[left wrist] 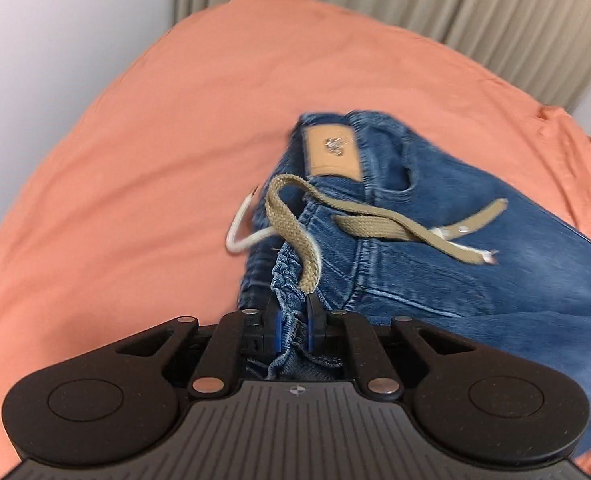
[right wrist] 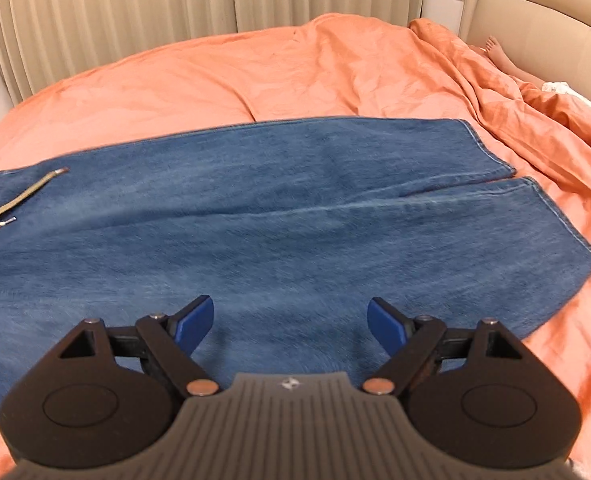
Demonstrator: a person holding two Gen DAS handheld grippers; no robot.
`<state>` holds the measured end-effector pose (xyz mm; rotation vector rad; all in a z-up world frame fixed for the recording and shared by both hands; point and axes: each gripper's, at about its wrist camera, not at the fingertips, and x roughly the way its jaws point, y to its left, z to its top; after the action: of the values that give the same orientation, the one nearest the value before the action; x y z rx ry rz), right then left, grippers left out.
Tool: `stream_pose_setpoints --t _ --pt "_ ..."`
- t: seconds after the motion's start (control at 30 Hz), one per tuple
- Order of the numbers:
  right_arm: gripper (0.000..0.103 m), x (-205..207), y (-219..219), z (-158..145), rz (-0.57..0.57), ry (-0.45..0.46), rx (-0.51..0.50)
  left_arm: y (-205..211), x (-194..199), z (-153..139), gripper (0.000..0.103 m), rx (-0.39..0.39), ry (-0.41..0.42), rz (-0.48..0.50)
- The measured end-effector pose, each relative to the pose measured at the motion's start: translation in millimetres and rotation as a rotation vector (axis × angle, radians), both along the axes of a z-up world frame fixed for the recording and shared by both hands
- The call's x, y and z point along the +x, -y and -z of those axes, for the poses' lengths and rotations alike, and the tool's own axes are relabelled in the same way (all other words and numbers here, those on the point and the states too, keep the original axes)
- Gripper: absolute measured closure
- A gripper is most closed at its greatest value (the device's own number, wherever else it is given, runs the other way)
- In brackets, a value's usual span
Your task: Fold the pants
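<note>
A wide bed under a rumpled orange sheet (right wrist: 295,76) fills both views, with pleated beige curtains (right wrist: 135,4) behind it. The blue denim pants (right wrist: 279,216) lie spread across the sheet, legs side by side, with hems toward 2 o'clock in my right view and waistband at 9 o'clock. My left gripper (left wrist: 293,320) is clamped on the gathered elastic waistband (left wrist: 285,276), the khaki woven drawstring (left wrist: 295,232) trailing over it past the tan leather patch (left wrist: 332,152). My right gripper (right wrist: 290,320) hovers over the near leg, its blue pads spread wide, holding nothing.

I judge the first fold is being set up. To do it well I would bring the right gripper to the near leg's edge, pinch only that layer, and lift both ends level so the leg lands square on its twin. The loose drawstring could snag, so I'd move slowly.
</note>
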<state>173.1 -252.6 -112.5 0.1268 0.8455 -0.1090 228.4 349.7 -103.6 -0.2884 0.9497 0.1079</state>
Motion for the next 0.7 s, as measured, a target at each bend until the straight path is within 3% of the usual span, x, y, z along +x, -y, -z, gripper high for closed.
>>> stream_pose_setpoints --t 0.13,0.23,0.3,0.4,0.47,0.57,0.63,0.7 --pt "0.022 -1.7 10.3 -5.9 0.000 -0.036 -0.026 6.7 18.4 30.9 0.088 0.040 -0.057 0.013" --pt "0.022 -9.4 25.5 -16.2 0.005 -0.049 -0.060 11.2 21.5 25.6 0.070 0.093 -0.058 0.017" --pt "0.022 -14.4 37.7 -22.5 0.009 -0.058 -0.061 16.2 19.6 10.6 0.050 0.159 -0.057 0.024" --pt "0.022 -19.8 57.1 -31.7 0.005 -0.071 -0.052 31.3 0.5 -15.3 0.047 0.252 -0.015 0.084" --pt "0.022 -23.5 69.0 -38.6 -0.008 -0.076 -0.043 41.3 -16.2 -34.6 0.047 0.265 0.012 0.135" --pt "0.022 -29.5 88.9 -53.0 -0.035 -0.087 -0.042 65.5 -38.6 -55.6 0.047 0.328 0.033 0.286" --pt "0.022 -33.7 101.0 -63.5 -0.043 -0.098 -0.055 85.4 -47.9 -57.3 0.047 0.396 0.040 0.373" --pt "0.022 -40.6 112.6 -73.7 -0.032 -0.101 -0.078 99.1 -49.5 -47.8 0.053 0.434 0.032 0.377"
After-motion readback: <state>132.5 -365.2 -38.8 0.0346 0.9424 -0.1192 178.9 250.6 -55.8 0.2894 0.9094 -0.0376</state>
